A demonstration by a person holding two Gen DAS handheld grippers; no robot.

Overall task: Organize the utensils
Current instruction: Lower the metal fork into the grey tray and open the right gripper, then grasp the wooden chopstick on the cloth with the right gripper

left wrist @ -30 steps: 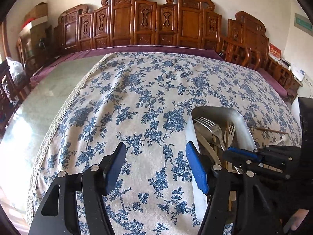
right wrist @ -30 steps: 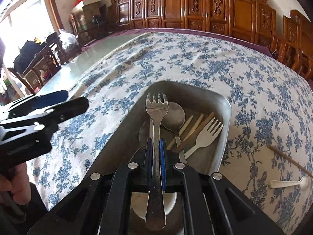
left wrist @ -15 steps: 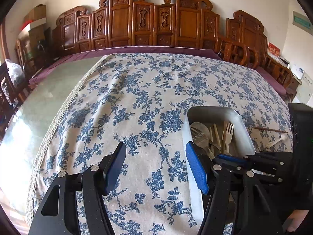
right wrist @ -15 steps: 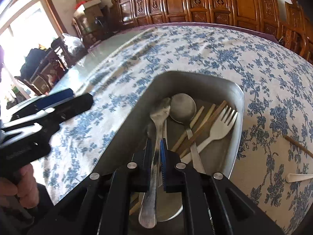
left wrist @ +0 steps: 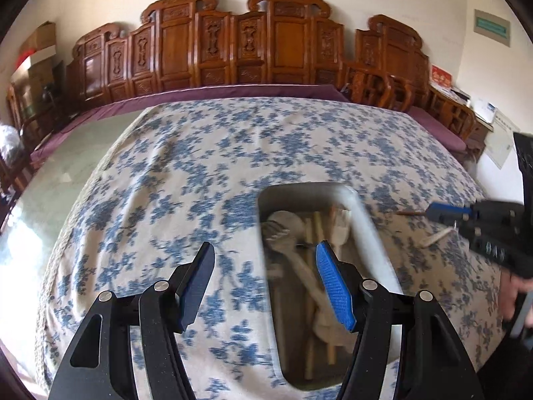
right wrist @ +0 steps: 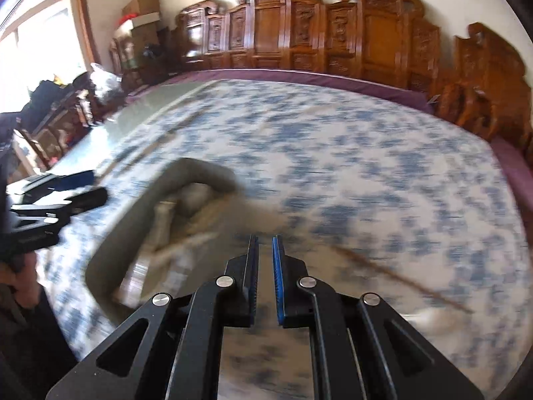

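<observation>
one metal tray (left wrist: 363,220), one loose chopstick (right wrist: 393,280), two claws (left wrist: 263,283).

The left gripper (left wrist: 265,260) hangs open over the tray's (left wrist: 369,233) near-left edge; utensils (left wrist: 309,253) lie jumbled inside, on the floral tablecloth (left wrist: 200,173).

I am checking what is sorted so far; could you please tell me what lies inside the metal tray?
The metal tray holds a blurred heap of utensils; its near end is hidden behind the left gripper.
</observation>
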